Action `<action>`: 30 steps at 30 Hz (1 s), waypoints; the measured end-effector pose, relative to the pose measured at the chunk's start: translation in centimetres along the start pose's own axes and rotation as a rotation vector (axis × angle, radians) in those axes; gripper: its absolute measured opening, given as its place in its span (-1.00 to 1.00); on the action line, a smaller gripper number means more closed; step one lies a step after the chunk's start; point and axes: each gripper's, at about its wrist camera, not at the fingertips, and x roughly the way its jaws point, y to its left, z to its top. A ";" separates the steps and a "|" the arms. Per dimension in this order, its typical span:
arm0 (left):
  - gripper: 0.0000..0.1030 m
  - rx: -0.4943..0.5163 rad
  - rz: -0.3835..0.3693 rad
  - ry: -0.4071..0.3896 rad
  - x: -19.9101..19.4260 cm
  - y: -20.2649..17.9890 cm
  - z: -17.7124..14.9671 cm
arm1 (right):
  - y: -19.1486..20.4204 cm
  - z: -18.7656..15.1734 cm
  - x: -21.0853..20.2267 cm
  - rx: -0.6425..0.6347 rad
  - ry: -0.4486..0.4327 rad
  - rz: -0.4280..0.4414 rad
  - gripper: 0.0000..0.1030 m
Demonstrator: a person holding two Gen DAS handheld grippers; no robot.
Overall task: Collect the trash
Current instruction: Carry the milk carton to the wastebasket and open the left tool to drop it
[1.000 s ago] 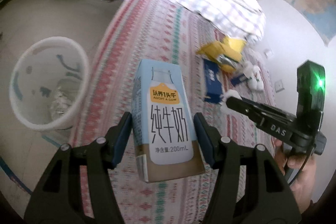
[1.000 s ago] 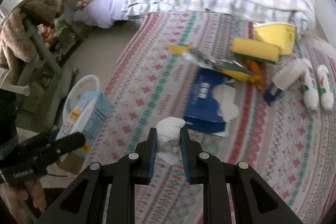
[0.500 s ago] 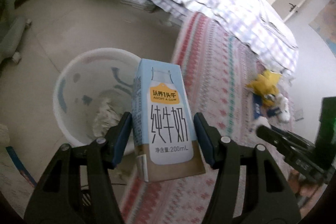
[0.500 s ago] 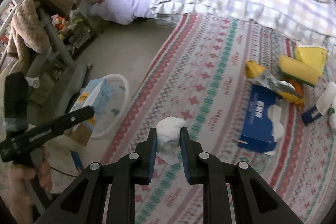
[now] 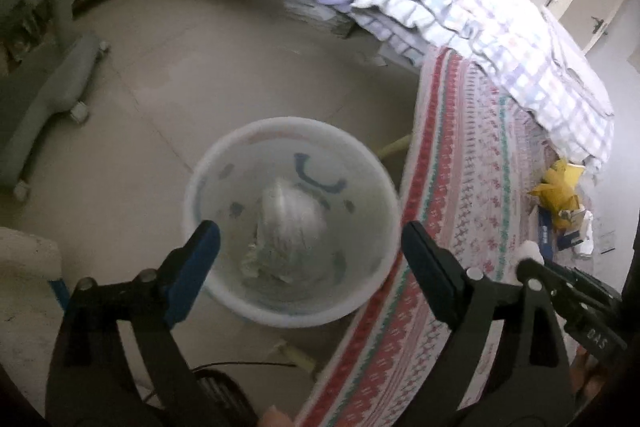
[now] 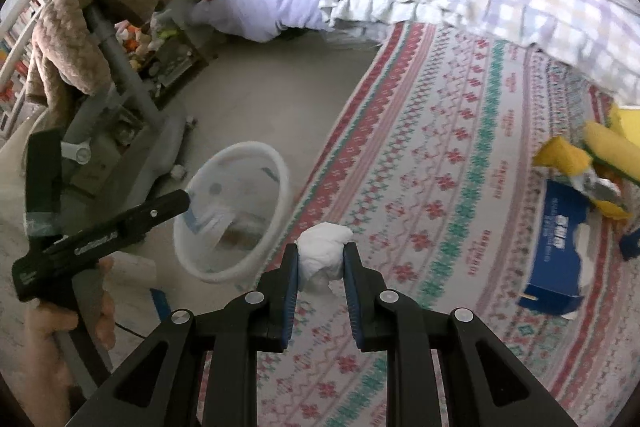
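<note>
While the left gripper [image 5: 308, 259] hangs spread wide and empty above the white bin [image 5: 292, 223], the right gripper [image 6: 320, 267] pinches 1 tissue wad [image 6: 324, 255] over the rug [image 6: 440, 187], beside the rim; letting go from there would likely miss.

The left wrist camera looks steeply down, from close above, into the white bin [image 5: 292, 223] on the floor. The right wrist camera faces forward over the patterned bedspread [image 6: 452, 155], further away. Both views share the bin [image 6: 236, 211] and the bedspread [image 5: 472, 187].
</note>
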 end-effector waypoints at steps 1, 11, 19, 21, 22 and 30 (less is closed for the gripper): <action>0.82 -0.002 0.019 0.000 -0.2 0.4 0.0 | 0.2 0.1 0.2 0.000 0.003 0.003 -0.57; 0.94 -0.043 0.166 -0.033 -2.5 3.7 0.0 | 3.6 2.4 5.2 0.033 0.049 0.083 -0.57; 0.94 -0.064 0.205 -0.032 -2.8 4.8 -0.2 | 5.1 3.5 7.8 0.068 0.076 0.104 -0.43; 0.94 -0.067 0.206 -0.034 -2.8 4.9 -0.2 | 5.0 3.7 7.7 0.079 0.080 0.108 -0.08; 0.94 -0.067 0.206 -0.033 -2.8 4.9 -0.2 | 4.9 3.8 7.6 0.084 0.080 0.104 0.39; 0.94 -0.070 0.182 -0.018 -2.5 4.4 -0.4 | 3.3 4.0 4.4 0.107 0.027 0.079 0.60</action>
